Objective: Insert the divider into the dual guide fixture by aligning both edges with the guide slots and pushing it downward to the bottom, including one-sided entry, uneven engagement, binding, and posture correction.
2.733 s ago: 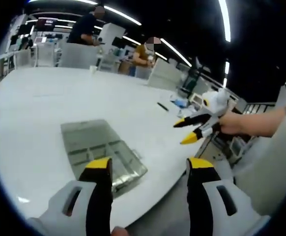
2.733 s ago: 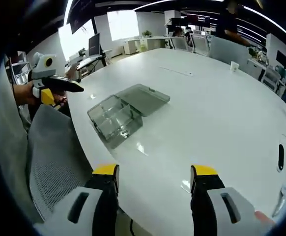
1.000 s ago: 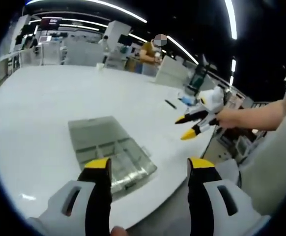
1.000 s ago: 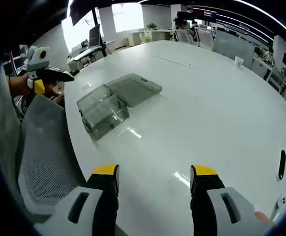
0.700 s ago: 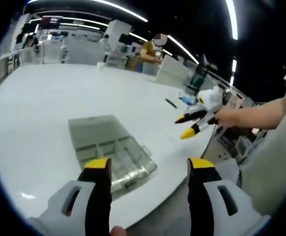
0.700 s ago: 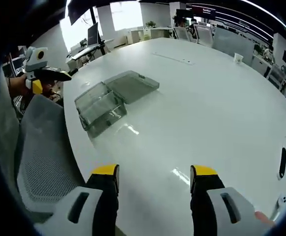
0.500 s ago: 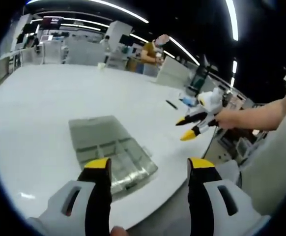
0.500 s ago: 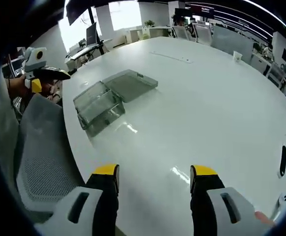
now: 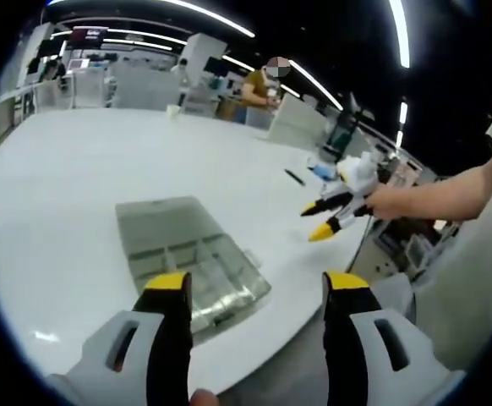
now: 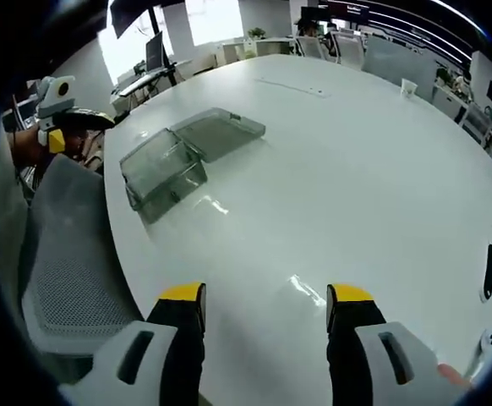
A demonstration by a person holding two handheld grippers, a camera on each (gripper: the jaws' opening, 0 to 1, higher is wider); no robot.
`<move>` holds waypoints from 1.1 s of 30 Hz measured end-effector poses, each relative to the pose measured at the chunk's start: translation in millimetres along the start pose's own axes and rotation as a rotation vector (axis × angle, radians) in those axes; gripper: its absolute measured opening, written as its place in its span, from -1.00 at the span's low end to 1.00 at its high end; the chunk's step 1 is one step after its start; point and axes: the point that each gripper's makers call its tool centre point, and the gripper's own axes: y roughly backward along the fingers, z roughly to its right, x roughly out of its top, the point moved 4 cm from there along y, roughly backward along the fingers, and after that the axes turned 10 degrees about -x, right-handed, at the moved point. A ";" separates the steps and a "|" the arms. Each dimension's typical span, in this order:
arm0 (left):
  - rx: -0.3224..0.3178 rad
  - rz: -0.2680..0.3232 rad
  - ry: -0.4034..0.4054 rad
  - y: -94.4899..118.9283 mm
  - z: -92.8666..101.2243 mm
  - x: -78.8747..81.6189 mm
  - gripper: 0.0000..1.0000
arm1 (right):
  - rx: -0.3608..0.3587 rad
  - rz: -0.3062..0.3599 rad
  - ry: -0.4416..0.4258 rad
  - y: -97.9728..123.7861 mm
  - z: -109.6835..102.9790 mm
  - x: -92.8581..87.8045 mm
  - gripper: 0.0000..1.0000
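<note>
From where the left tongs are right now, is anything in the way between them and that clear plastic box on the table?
Nothing visible. The left tongs hang open just short of the clear compartment box, whose lid lies flat behind it. Only bare white table lies between. The right tongs are off to the side, over the table's edge.

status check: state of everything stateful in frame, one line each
clear compartment box: open, resting on the table near its edge
box lid: swung flat on the white table
left gripper: open, empty, held above the box's near end
right gripper: open, empty, above bare tabletop
mesh chair: unoccupied, at the table edge
</note>
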 end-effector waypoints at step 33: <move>-0.012 -0.012 -0.003 -8.3 -2.0 3.5 0.20 | -0.069 -0.068 -0.302 -14.3 27.4 -24.7 0.01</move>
